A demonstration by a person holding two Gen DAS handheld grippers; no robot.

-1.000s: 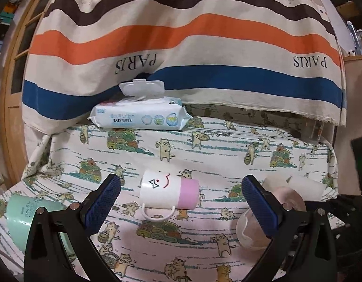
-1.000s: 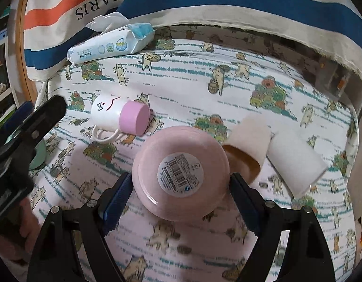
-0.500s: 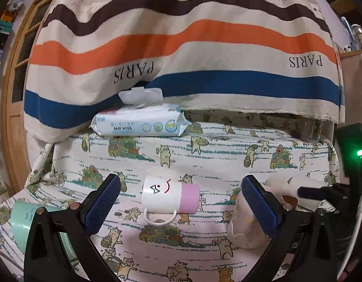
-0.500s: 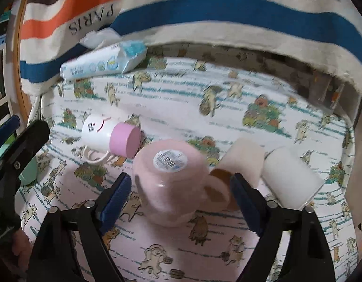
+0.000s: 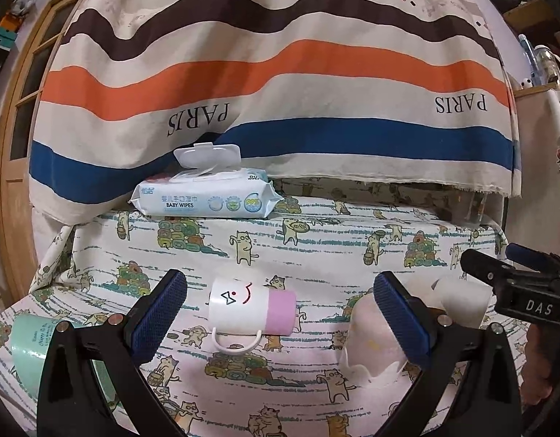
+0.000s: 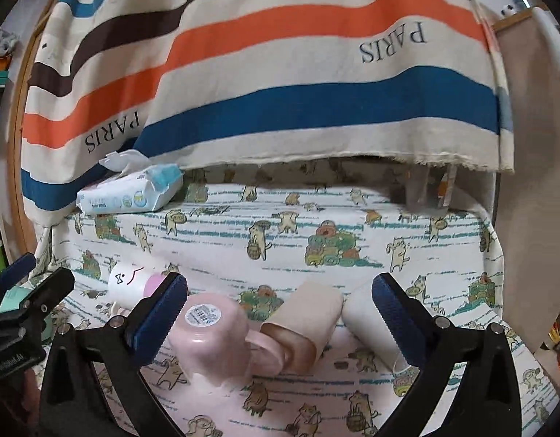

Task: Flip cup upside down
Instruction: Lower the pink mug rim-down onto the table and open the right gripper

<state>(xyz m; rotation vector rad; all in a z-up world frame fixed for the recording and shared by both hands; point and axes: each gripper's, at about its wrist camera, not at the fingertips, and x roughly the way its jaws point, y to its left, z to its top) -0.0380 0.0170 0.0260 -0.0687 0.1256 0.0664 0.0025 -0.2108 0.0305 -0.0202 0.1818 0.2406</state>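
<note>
Cat-print cloth (image 6: pixel 316 218) covers the work surface, with a striped "PARIS" fabric (image 5: pixel 280 83) hanging behind it. I see the pink cup (image 6: pixel 210 342) at lower centre-left of the right wrist frame, standing mouth down, barcode label on its upturned base, handle pointing right. It sits just beside the left finger of the right gripper (image 6: pixel 280 313), whose jaws are spread wide and grip nothing. A beige cup (image 6: pixel 305 322) lies on its side, touching the pink cup's handle; a white cup (image 6: pixel 370 324) lies just beside it.

In the left wrist frame, the left gripper (image 5: pixel 280 313) is also spread apart and empty. Between its fingers lies a white-and-pink mug (image 5: pixel 252 307) on its side. A mint cup (image 5: pixel 32 349) lies at lower left. A baby wipes pack (image 5: pixel 207 198) rests at upper centre.
</note>
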